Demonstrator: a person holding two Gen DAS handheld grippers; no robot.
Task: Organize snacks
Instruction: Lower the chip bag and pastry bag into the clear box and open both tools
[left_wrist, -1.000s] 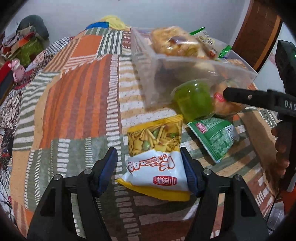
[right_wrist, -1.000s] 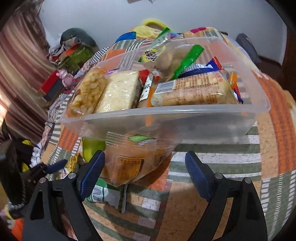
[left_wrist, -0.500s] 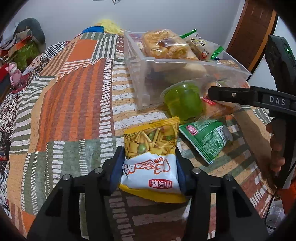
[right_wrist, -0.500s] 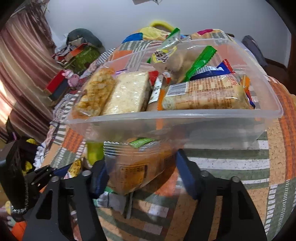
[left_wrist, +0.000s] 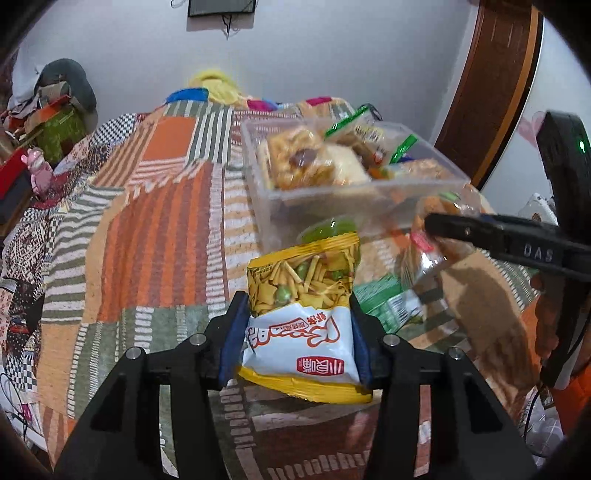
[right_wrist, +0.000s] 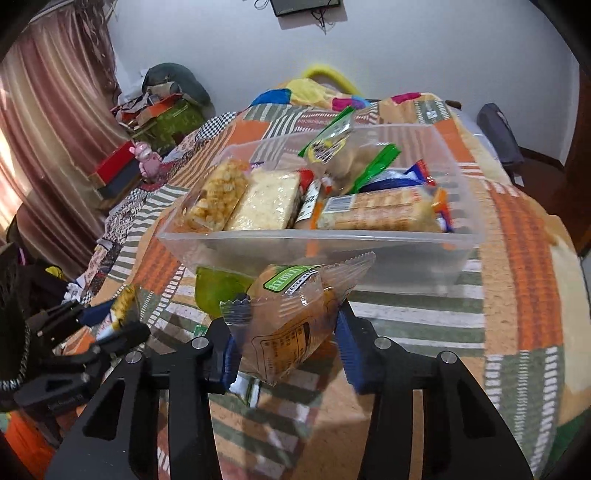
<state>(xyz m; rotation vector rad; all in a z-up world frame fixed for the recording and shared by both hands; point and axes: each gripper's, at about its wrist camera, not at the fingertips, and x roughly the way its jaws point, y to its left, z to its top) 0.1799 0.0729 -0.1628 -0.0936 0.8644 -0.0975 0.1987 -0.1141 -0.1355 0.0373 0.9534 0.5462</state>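
My left gripper (left_wrist: 297, 332) is shut on a yellow and white snack bag (left_wrist: 301, 317) and holds it above the patchwork cover. My right gripper (right_wrist: 288, 339) is shut on a clear wrapped bun with a green label (right_wrist: 291, 321), lifted in front of the clear plastic box (right_wrist: 325, 245). The box (left_wrist: 354, 199) holds several packed snacks. A green jelly cup (right_wrist: 214, 291) stands at the box's near wall, also in the left wrist view (left_wrist: 325, 230). A green packet (left_wrist: 384, 299) lies on the cover under the right gripper.
The patchwork cover (left_wrist: 147, 229) spreads to the left of the box. Clutter, a red box and a pink toy (right_wrist: 147, 164) sit at the far left edge. A dark door (left_wrist: 487, 85) stands at the right. The left gripper shows in the right wrist view (right_wrist: 92, 332).
Both grippers closed on their snacks and lifted them off the cover; both views rose, and the box now sits lower and farther.
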